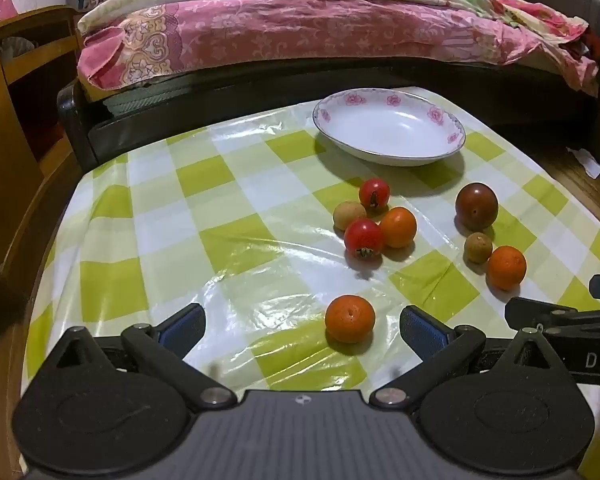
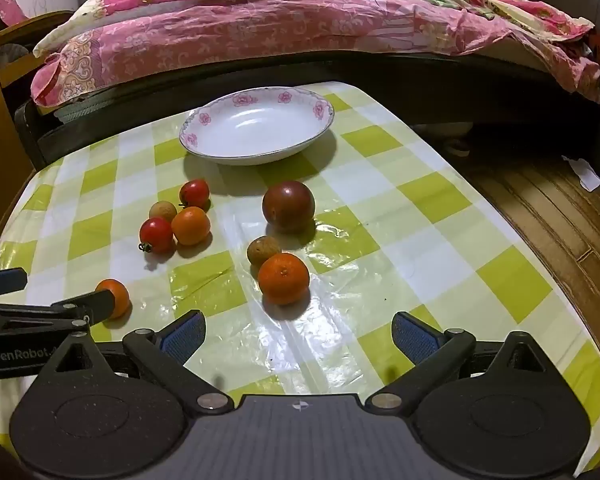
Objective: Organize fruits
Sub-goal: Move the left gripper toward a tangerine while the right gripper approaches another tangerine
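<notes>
Loosely scattered on the green-and-white checked tablecloth (image 2: 432, 196) lie eight small fruits, none of them in the flowered white bowl (image 2: 320, 110) at the far end of the table. A cluster of four sits together: two red tomatoes (image 1: 363, 237) (image 1: 374, 193), a pale tan fruit (image 1: 348, 214) and a small orange (image 1: 398, 226), all touching or nearly so. To the right of that group is a large dark reddish-brown tomato (image 2: 288, 205), with a brown longan-like fruit (image 2: 262, 250) just in front of it and an orange mandarin (image 2: 283, 278) touching that one. Another mandarin (image 1: 350, 318) lies alone, nearest the left gripper (image 1: 302, 330), just ahead of its right-hand finger (partly hidden behind that gripper in the right wrist view). Both tongs stand wide and hold nothing: the right gripper (image 2: 298, 336) faces its mandarin from a little way back. Behind the table is a bed with a pink floral quilt (image 1: 300, 28).
</notes>
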`<state>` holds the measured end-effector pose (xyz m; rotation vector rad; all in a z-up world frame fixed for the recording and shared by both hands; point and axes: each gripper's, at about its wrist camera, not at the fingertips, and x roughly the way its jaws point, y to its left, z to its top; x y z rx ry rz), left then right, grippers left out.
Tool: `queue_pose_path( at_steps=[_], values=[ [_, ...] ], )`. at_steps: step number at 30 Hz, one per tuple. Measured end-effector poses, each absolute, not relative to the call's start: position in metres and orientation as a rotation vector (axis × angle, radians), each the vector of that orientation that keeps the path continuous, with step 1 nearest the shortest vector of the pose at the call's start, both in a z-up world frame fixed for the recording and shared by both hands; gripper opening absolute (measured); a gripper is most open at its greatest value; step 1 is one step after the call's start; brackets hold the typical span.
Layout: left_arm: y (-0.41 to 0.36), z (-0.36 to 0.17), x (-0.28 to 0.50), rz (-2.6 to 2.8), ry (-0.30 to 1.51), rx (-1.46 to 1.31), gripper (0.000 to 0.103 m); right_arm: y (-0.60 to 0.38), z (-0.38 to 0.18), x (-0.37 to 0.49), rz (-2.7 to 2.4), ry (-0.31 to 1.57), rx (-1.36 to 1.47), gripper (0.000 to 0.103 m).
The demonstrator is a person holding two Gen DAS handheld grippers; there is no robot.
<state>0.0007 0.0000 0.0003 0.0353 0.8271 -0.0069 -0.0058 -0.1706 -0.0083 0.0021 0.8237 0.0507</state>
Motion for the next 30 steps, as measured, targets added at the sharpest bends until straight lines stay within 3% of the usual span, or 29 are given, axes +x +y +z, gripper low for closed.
queue_pose_path(
  at_steps=[30],
  values=[
    [-0.0009, -0.0047, -0.0019, -0.035, 0.826, 0.038, 0.103, -0.1667, -0.0094, -0.0058, 0.086, 0.837, 0.023, 0.083]
  ],
)
